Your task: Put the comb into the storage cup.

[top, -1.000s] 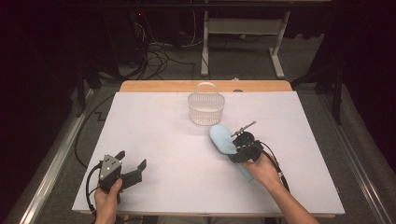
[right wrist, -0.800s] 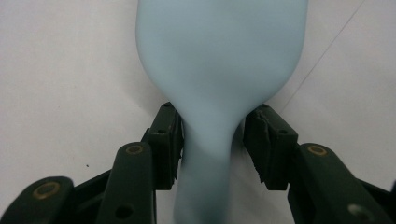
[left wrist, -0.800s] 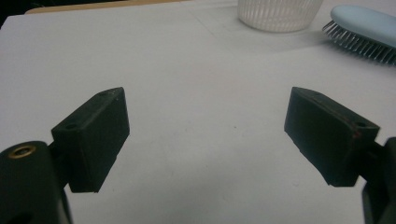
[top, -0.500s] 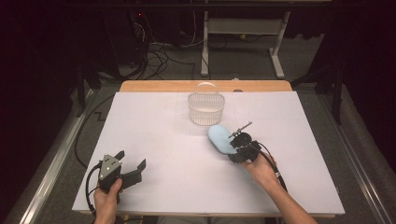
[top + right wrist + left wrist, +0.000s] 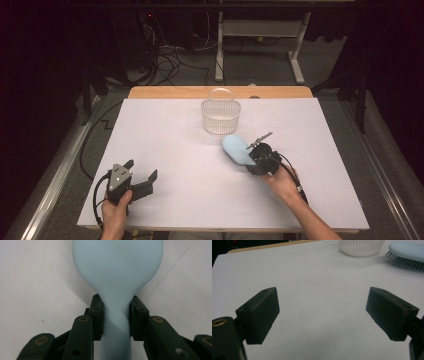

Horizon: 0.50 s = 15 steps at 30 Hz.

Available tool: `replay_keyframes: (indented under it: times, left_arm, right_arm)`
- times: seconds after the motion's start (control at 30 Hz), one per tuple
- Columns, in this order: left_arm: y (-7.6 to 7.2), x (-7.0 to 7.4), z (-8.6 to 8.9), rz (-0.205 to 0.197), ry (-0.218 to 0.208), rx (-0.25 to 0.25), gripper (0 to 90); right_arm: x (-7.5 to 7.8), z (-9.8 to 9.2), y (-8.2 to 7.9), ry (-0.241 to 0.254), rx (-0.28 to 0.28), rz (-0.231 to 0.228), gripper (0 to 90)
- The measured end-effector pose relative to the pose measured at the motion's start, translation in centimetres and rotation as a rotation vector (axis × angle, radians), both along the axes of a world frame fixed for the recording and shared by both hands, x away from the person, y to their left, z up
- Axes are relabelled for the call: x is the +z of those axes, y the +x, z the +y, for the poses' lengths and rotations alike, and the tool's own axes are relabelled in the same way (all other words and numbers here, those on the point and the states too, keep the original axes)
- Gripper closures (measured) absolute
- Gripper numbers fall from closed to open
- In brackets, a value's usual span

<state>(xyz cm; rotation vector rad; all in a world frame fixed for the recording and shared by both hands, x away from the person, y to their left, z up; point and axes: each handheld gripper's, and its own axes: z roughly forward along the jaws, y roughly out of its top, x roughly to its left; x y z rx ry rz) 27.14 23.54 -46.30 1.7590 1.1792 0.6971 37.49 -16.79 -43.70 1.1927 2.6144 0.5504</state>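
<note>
Right gripper (image 5: 116, 315) clamped on the light blue hairbrush (image 5: 236, 149), mid-table

Its jaws have just been closing and now pinch the brush's neck, bristles down on the white table (image 5: 165, 145). The white plastic basket (image 5: 220, 115) sits just beyond the brush head, near but apart. The left gripper (image 5: 322, 312) rests well off at the near left corner, jaws wide apart over bare tabletop.

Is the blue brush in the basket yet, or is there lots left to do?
Not yet. The right gripper has just been closing its jaws, and they now pinch the blue hairbrush by its handle. The brush lies on the table beside the white basket. Lifting it in probably comes next. The left gripper waits open.
</note>
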Motion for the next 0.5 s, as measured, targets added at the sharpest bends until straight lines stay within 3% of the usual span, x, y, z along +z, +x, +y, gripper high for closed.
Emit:
replay_keyframes:
  times: [0.1, 0.17, 0.5]
  left_arm:
    - [0.1, 0.0, -0.2, 0.008, 0.012, -0.024, 7.6]
    - [0.0, 0.1, -0.2, -0.001, 0.019, -0.013, 5.6]
    - [0.4, 0.5, -0.3, 0.006, -0.001, -0.007, 5.6]
  right_arm:
    - [0.4, -0.6, -0.5, 0.025, 0.007, -0.045, 69.9]
    - [0.6, -0.9, -0.7, 0.042, 0.001, -0.064, 70.0]
    - [1.0, -2.4, -1.5, 0.102, 0.0, -0.086, 69.9]
